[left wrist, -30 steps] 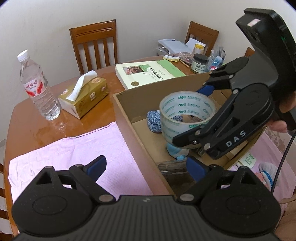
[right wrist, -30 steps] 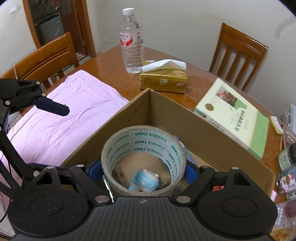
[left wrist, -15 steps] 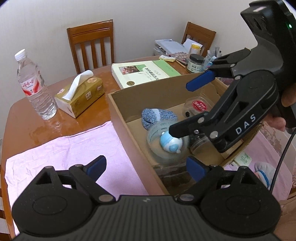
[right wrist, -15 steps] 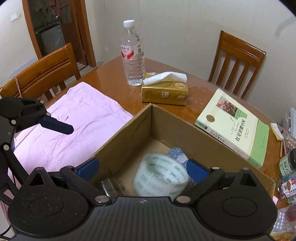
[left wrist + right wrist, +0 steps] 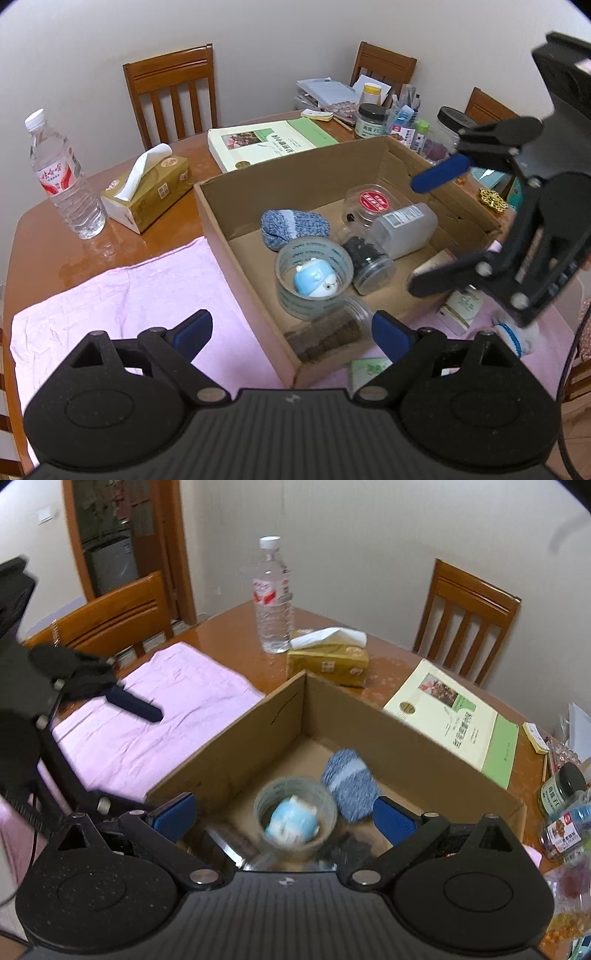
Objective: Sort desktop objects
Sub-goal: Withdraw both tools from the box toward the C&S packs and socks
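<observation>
Blue pads of right gripper stand wide apart, jaws just opened, nothing between them. Tape roll lies below in the box, ringing a blue toy; sock, jars and bottle alongside. Left gripper spread, empty, over the box's near corner.
</observation>
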The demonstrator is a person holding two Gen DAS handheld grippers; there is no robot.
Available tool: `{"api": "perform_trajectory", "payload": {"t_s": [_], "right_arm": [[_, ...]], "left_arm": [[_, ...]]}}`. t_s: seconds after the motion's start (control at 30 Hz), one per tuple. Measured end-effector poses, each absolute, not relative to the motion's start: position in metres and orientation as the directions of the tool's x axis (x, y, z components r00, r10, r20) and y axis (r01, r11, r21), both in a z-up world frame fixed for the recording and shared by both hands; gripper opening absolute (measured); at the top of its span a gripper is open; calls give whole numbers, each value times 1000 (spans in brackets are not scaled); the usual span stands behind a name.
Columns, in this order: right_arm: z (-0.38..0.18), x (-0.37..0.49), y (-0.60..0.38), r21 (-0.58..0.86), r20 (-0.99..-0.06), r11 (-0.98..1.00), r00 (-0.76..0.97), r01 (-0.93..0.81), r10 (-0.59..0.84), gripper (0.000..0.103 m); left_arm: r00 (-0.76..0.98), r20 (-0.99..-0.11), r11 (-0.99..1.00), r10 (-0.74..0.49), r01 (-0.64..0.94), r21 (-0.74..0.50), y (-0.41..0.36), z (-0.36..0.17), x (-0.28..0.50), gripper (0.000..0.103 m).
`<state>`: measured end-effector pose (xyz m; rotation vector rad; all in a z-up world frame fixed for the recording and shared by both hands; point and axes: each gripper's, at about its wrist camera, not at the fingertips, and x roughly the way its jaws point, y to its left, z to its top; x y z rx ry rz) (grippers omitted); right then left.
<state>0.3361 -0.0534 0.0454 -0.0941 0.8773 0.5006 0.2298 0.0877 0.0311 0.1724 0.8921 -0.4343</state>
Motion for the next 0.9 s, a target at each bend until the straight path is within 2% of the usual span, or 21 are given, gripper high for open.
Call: {"api": "perform_trajectory", "payload": {"t_s": [0.17, 0.43, 0.5, 0.63, 0.9], "right_arm": [[46, 307, -61, 129, -770, 883, 515, -451, 376, 103], [38, 263, -81, 109, -776, 900, 530, -422, 342, 103], [34, 251, -86, 110, -777, 905, 533, -411, 336, 103], [28, 228, -93, 99, -776, 910, 541, -403, 324, 103], [0, 205, -107, 49, -813, 945, 537, -323, 226, 103]], "left_arm": [[554, -778, 914, -298, 401, -64, 82, 34, 213, 93], [591, -774, 951, -226, 308, -42, 62, 32, 181, 94], [597, -777, 957, -202, 288, -28, 56, 29, 175, 100], [613, -767, 962, -191, 272, -23, 45, 20, 163, 101], [571, -804, 971, -166, 239, -30, 26, -3, 155, 101]]}}
